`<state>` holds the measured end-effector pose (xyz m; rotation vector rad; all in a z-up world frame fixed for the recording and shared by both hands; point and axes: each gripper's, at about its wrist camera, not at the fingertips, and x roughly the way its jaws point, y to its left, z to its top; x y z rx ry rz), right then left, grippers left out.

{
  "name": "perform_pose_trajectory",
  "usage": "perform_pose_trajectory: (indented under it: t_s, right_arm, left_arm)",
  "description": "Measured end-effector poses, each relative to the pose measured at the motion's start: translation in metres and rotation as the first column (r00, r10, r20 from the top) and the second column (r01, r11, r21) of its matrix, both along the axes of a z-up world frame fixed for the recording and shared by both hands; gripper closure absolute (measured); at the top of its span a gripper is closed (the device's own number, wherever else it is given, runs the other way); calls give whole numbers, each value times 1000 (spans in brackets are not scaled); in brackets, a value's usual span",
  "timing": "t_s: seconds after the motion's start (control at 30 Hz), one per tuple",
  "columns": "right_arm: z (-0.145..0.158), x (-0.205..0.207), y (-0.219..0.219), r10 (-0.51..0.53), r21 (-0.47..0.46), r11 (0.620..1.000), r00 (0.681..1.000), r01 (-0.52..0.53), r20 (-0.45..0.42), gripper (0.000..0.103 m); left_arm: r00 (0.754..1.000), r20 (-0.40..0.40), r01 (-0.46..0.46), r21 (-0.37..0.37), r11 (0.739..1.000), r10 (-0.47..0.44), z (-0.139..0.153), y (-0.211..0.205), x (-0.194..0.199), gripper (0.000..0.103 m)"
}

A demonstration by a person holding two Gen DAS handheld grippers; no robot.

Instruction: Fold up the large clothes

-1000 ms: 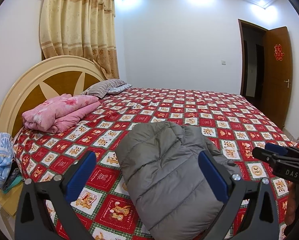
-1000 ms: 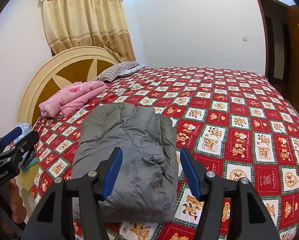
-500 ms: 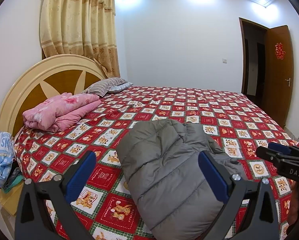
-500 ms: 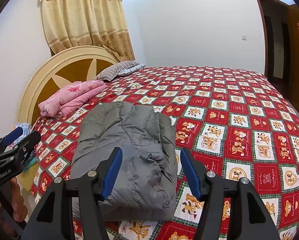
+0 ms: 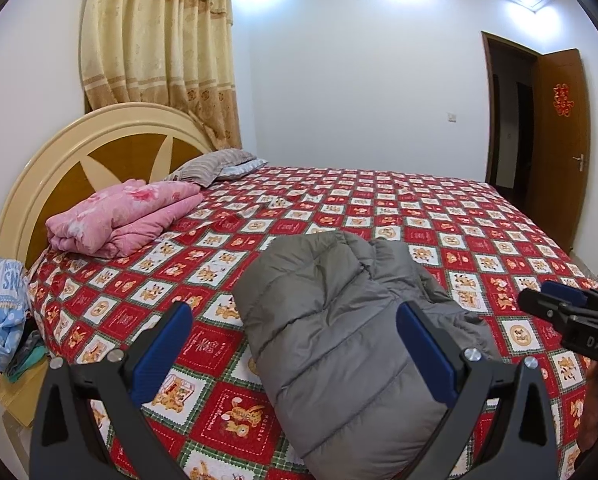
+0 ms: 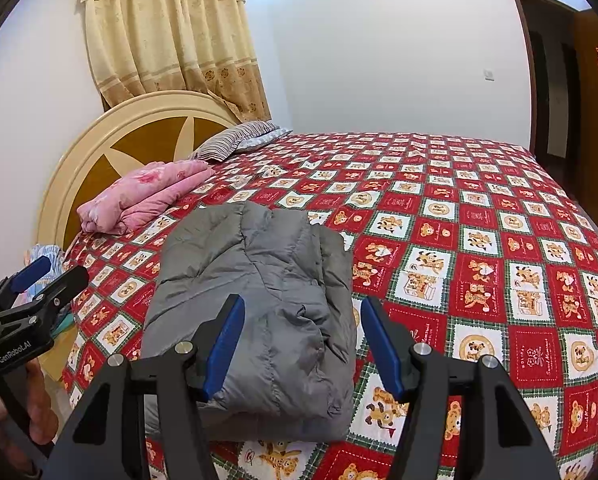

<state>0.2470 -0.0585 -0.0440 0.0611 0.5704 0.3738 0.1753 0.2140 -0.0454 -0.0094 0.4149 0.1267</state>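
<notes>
A grey puffer jacket [image 5: 339, 320] [image 6: 259, 280] lies folded into a compact bundle on the bed, near the front edge. My left gripper [image 5: 295, 340] hovers above the jacket's near left part, its blue pads [image 5: 167, 344] wide apart and holding nothing. My right gripper [image 6: 303, 340] hangs over the jacket's near right corner, open, with nothing pressed between its pads [image 6: 381, 344]. Each gripper also shows in the other's view: the right gripper [image 5: 571, 312] at the right edge, the left gripper [image 6: 27, 300] at the left edge, held by a hand.
The bed [image 6: 479, 208] has a red and white patchwork cover. A folded pink quilt [image 5: 123, 216] and striped pillows [image 5: 215, 162] lie by the round headboard [image 5: 59, 168]. Loose clothes [image 5: 7, 320] hang at the bed's left corner. A brown door [image 5: 559, 140] stands open at the right.
</notes>
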Motion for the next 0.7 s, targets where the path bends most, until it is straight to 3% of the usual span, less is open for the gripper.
perform_pose_trajectory:
  t_s: [0.7]
  right_arm:
    - [11,-5,6,20,-11,1000,999,-19,28,42]
  left_arm:
    - [1000,20,5,-19,1000,-5,10,1,-3,0]
